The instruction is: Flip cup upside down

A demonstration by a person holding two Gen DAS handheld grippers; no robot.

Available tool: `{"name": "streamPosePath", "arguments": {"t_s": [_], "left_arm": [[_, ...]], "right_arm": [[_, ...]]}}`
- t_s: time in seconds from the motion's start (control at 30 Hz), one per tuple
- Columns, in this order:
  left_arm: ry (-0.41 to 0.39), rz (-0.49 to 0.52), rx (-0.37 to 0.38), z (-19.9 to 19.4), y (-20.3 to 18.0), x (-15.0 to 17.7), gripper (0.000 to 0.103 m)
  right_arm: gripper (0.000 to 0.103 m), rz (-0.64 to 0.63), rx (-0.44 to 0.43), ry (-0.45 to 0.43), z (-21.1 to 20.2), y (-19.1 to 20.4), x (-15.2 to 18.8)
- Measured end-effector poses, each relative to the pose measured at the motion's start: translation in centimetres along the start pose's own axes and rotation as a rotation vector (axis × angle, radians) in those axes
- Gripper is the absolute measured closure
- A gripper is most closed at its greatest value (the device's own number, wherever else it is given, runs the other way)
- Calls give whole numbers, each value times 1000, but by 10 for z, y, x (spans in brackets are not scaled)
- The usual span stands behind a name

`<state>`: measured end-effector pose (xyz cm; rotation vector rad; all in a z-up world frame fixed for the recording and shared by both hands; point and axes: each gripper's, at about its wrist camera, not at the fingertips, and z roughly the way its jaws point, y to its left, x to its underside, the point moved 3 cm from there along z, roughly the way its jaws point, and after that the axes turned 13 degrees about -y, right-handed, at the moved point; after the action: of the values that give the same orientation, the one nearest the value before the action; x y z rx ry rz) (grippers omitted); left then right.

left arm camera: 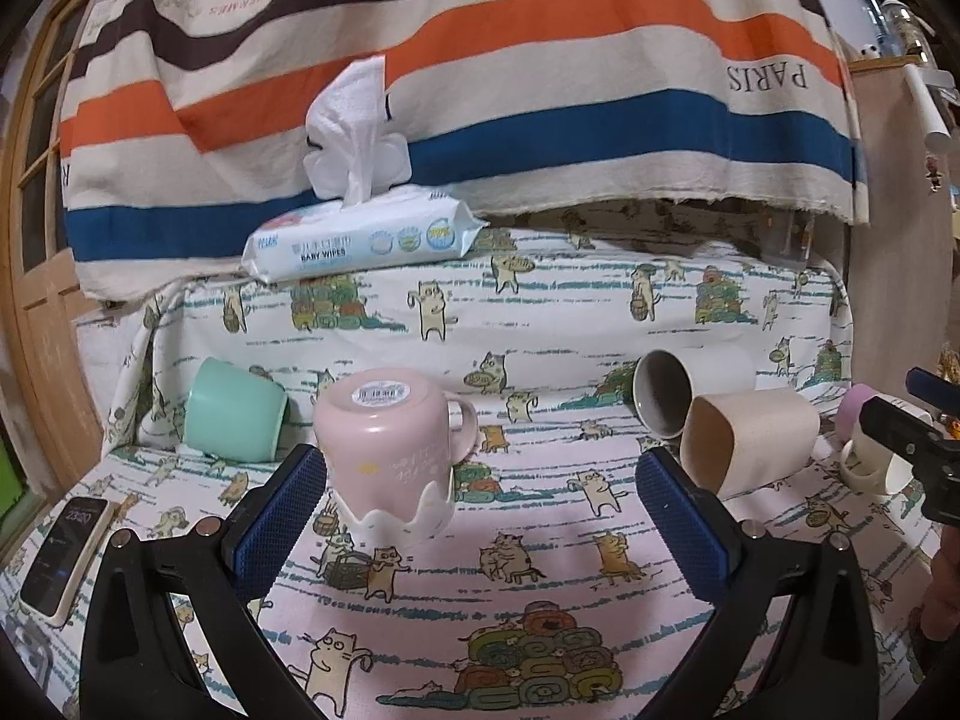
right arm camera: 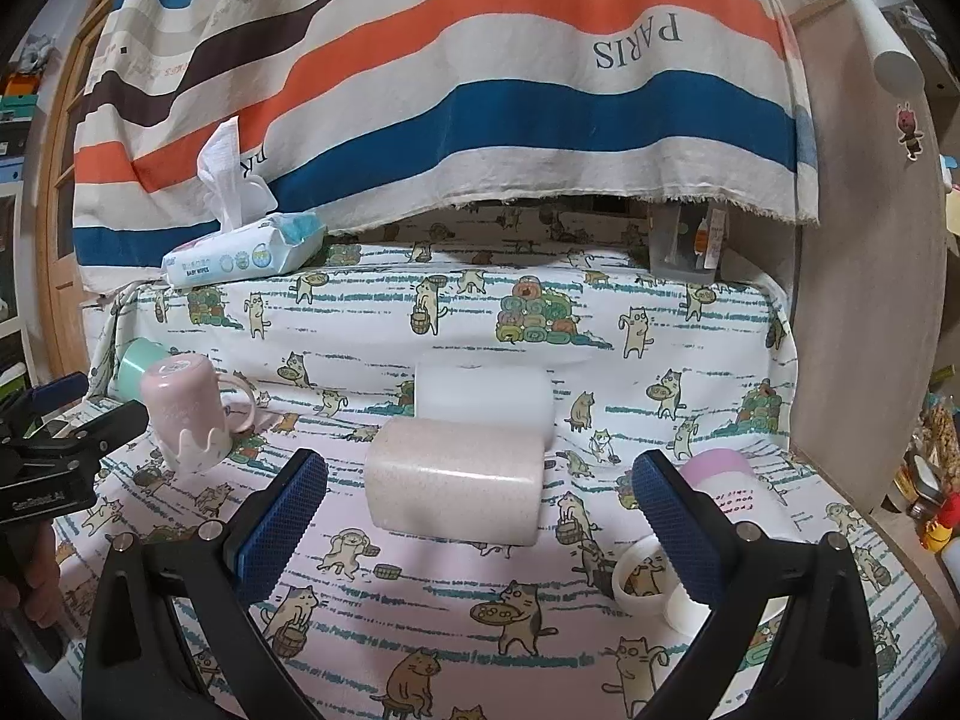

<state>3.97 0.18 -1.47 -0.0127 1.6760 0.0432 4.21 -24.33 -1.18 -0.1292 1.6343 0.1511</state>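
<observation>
So the cat-print tablecloth point(left arm camera: 540, 552) covers everything under both grippers, and a baby wipes pack point(left arm camera: 360, 237) sits on the raised ledge well beyond the jaws. The left gripper point(left arm camera: 480, 504) is spread wide and empty, with the pink mug point(left arm camera: 390, 444) standing upside down just inside its left finger. The right gripper point(right arm camera: 480, 504) is wide open too, with the beige speckled cup point(right arm camera: 453, 489) lying on its side between and just past the fingertips, and a white cup point(right arm camera: 486, 393) lying right behind it.

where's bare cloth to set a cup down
Free: the cloth between the pink cup and the beige cup, and nearer the camera. Crowded: the left, with the mint cup and phone; the right, with the white cup and lilac cup.
</observation>
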Motion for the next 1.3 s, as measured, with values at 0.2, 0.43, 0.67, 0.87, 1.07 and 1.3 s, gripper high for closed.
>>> {"name": "streamPosePath", "arguments": {"t_s": [0.2, 0.43, 0.67, 0.87, 1.07, 1.3], "left_arm": [[-25, 13, 2, -4, -5, -1, 0], [-14, -29, 21, -3, -1, 0, 0], [5, -24, 1, 0, 4, 0, 0], [6, -83, -49, 1, 22, -1, 0], [26, -93, -75, 5, 27, 1, 0], [4, -75, -85, 3, 25, -1, 0]], "right_arm": [[0, 35, -4, 42, 7, -6, 3], [0, 53, -24, 115, 16, -11, 7], [0, 136, -75, 159, 23, -26, -17], [0, 188, -94, 244, 48, -36, -33], [0, 250, -91, 357, 84, -29, -18], [0, 235, -72, 436, 114, -1, 6]]}}
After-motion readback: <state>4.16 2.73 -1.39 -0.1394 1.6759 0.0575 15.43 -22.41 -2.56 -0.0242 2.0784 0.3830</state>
